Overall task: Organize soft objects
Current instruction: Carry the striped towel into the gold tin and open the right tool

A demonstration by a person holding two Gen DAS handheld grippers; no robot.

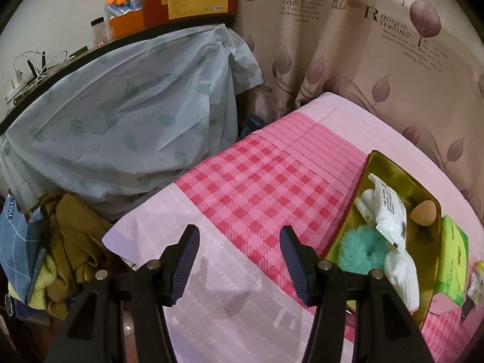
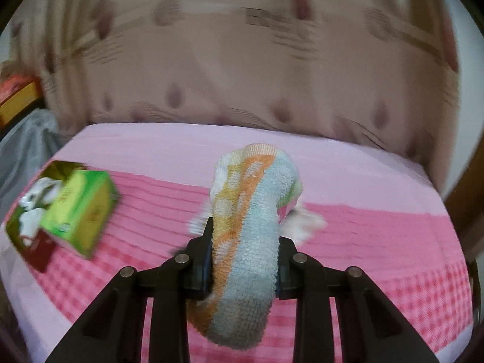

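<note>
My right gripper [image 2: 245,242] is shut on a rolled striped terry towel [image 2: 248,211] in blue, orange and white, held above the pink bed. A gold tray [image 1: 375,163] at the right of the left wrist view holds a teal fluffy scrunchie [image 1: 360,251], a white packet [image 1: 390,211], white cloth [image 1: 402,278] and a tan sponge egg [image 1: 423,210]. The tray also shows blurred in the right wrist view [image 2: 18,230]. My left gripper [image 1: 239,260] is open and empty over the bed's near left part, left of the tray.
A green tissue pack [image 1: 452,260] lies right of the tray, also in the right wrist view [image 2: 81,208]. A pale blue sheet [image 1: 130,115] covers furniture left of the bed. Clothes [image 1: 60,251] are piled below it. A curtain [image 1: 363,45] hangs behind.
</note>
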